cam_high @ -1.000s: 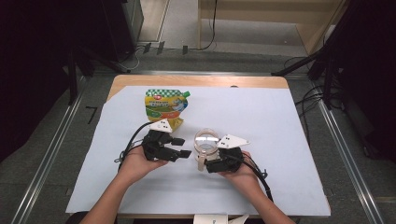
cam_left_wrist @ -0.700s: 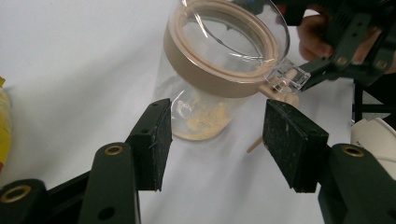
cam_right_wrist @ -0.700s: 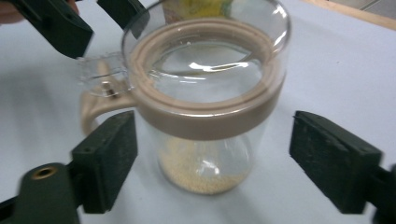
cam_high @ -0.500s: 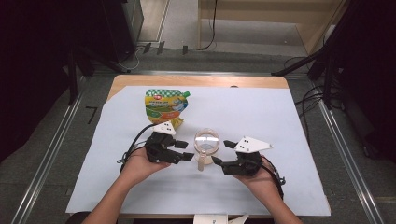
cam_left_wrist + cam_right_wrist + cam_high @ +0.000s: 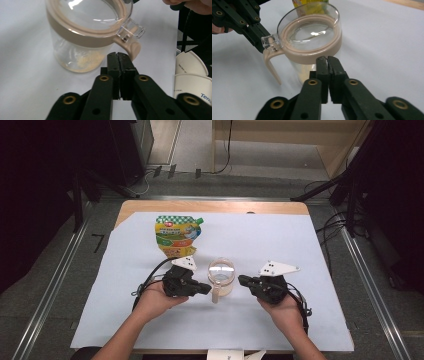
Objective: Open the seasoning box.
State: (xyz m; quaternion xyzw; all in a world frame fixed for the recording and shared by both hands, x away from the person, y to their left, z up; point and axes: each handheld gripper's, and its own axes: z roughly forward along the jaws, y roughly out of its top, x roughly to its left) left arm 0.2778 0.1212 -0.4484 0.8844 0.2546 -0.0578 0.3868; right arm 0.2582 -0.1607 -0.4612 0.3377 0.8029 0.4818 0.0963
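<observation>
Now both claws pinched empty, flanking the lidded jar, just closed.

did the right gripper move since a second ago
Yes. In the high view the right gripper has drawn back rightward from the jar, which kept its spot; its fingers have just closed on nothing.

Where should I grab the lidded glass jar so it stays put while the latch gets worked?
Probably clamp the jar across its glass body below the beige lid band, approaching level from the right gripper side; the latch handle juts toward the left gripper, so that side stays free.
</observation>
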